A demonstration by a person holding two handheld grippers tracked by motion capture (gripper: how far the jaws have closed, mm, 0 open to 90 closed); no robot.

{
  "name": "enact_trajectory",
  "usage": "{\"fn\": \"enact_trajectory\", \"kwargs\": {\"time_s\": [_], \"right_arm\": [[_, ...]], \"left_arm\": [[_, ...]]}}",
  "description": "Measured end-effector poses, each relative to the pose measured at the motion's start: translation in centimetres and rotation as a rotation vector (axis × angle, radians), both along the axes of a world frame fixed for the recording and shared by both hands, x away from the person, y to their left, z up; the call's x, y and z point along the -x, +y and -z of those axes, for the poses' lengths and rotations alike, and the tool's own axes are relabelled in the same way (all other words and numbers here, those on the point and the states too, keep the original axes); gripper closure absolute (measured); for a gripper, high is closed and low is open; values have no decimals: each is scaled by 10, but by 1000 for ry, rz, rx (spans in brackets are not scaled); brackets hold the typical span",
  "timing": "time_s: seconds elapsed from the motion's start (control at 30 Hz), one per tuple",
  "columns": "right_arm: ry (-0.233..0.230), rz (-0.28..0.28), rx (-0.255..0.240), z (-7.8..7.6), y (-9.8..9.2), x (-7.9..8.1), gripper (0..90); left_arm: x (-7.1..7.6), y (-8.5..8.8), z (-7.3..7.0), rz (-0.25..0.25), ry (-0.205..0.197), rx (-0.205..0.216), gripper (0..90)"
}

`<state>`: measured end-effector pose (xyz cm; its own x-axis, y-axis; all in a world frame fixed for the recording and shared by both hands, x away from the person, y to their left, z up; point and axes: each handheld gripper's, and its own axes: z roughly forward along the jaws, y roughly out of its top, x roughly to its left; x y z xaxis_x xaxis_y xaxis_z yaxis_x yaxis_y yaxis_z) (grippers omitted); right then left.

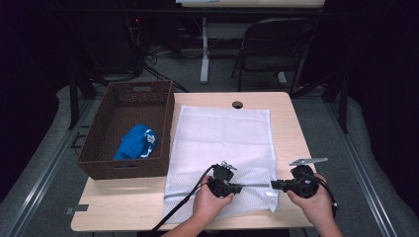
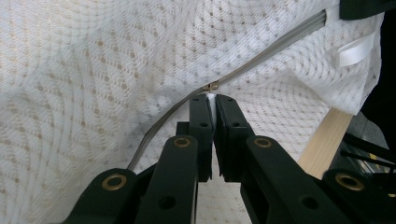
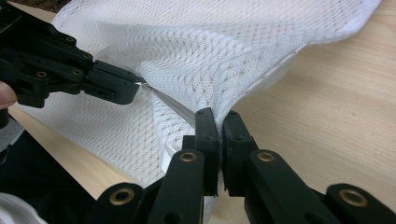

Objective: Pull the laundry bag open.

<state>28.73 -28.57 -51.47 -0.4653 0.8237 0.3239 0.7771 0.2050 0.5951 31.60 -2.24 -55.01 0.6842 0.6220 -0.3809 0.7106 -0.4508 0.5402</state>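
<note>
A white mesh laundry bag [image 1: 222,138] lies flat on the wooden table [image 1: 291,128], with a grey zipper [image 2: 261,58] running along its near end. My left gripper [image 2: 212,99] is shut on the small zipper pull [image 2: 213,87], part-way along the zipper. My right gripper [image 3: 218,116] is shut on the bag's mesh at its near right corner, which is lifted and bunched. In the high view the left gripper [image 1: 240,187] and the right gripper [image 1: 273,185] face each other tip to tip, a short stretch of zipper [image 1: 257,185] between them.
A brown wicker basket [image 1: 163,106] stands at the table's left with a blue cloth [image 1: 136,142] in it. A small black round cap [image 1: 237,104] sits near the far edge. A dark folding chair [image 1: 276,44] stands beyond the table.
</note>
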Motion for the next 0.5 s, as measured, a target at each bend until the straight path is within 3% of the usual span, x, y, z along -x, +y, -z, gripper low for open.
{"fn": "enact_trajectory", "kwargs": {"time_s": [0.5], "right_arm": [[3, 6, 17, -1, -2, 0, 870]], "left_arm": [[1, 12, -2, -17, 2, -2, 868]]}}
